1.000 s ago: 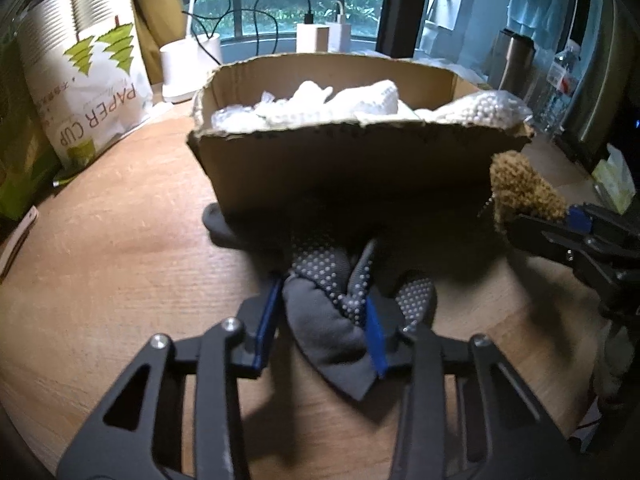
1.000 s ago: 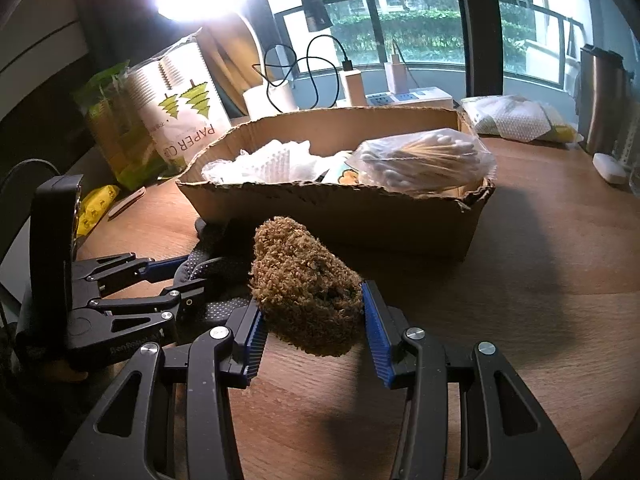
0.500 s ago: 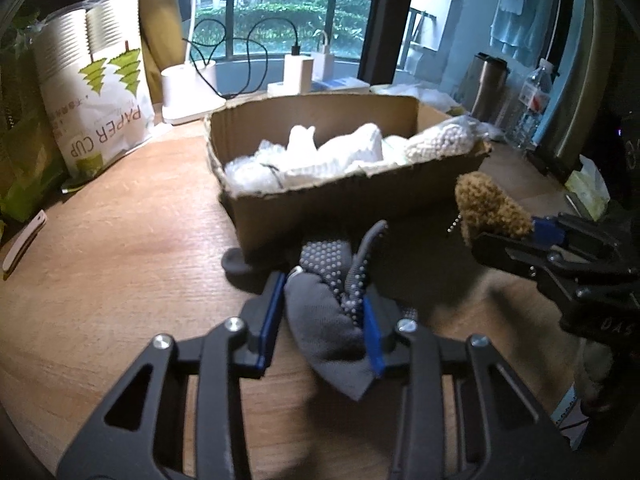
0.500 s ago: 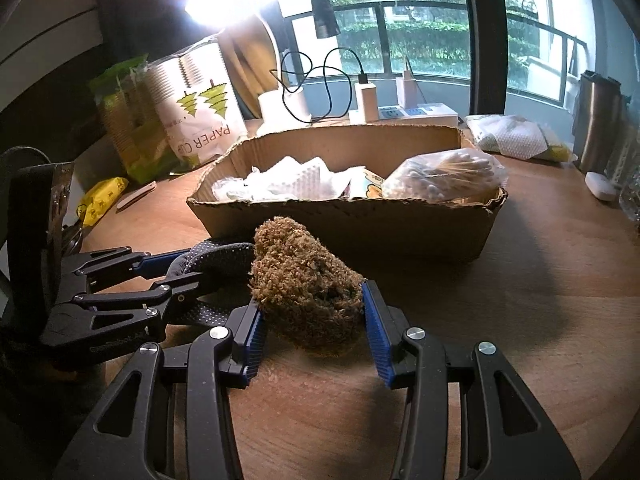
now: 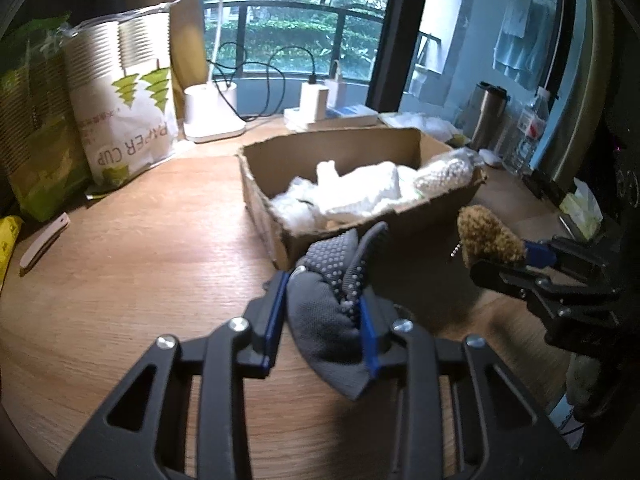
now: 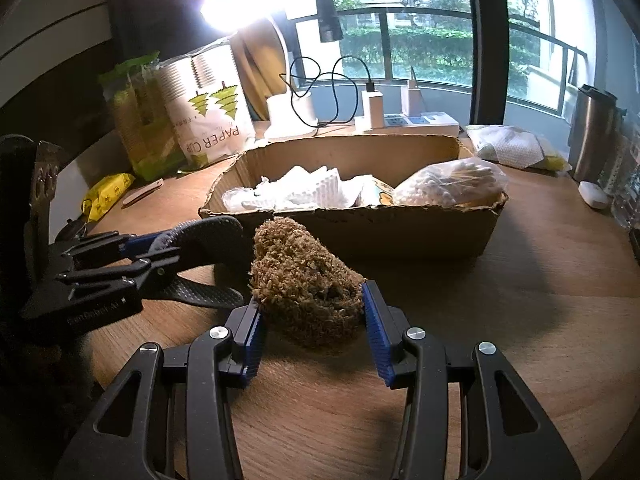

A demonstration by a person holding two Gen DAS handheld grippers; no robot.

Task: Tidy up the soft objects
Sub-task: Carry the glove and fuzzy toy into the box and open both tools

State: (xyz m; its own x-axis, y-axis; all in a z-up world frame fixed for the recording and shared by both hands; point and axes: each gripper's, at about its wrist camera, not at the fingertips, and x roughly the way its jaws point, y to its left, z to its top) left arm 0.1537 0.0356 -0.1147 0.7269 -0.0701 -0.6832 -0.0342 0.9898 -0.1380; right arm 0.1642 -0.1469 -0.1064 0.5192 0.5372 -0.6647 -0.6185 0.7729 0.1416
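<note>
Cardboard box [image 6: 352, 232] on the wooden table [image 5: 132, 264], already holding white soft items. In front of it, left gripper [image 5: 322, 322] is clenched on a grey dotted glove [image 5: 332, 280], limp and light, pinched mid-body, ends drooping. Right gripper [image 6: 311, 320] clamps a brown fuzzy object [image 6: 304, 280] across its middle; it is probably compressible, unbreakable, and best held centrally
</note>
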